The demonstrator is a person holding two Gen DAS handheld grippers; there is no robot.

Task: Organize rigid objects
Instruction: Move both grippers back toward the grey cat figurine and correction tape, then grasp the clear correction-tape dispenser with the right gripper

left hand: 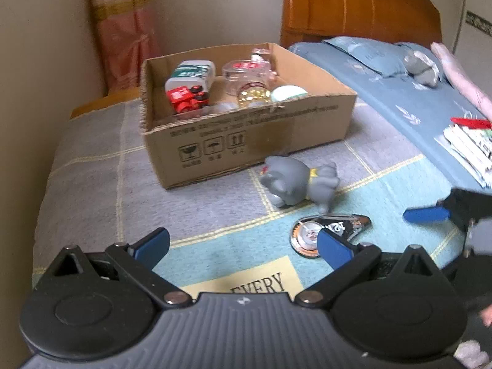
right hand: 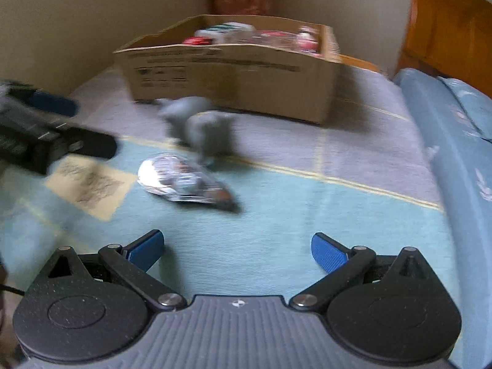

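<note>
The grey cat figurine (left hand: 299, 181) lies on the bed between the cardboard box (left hand: 246, 141) and the shiny tape dispenser (left hand: 329, 230), ahead of both open, empty grippers; the left gripper (left hand: 243, 246) seems nearer, its long axis running left-right

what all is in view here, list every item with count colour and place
cardboard box: 1, brown, on the mat's far part
red toy vehicle: 1, red, in box, left
green-white tin: 1, in box, back left
clear jars: at least 2, in box, middle
grey toy animal: 1, grey, on mat before box
correction-tape dispenser: 1, black and clear, on mat near the toy
mat: 1, grey and teal checks
blue bedding: right side
left gripper: 1, black, blue pads, open
right gripper: 1, same, open
</note>
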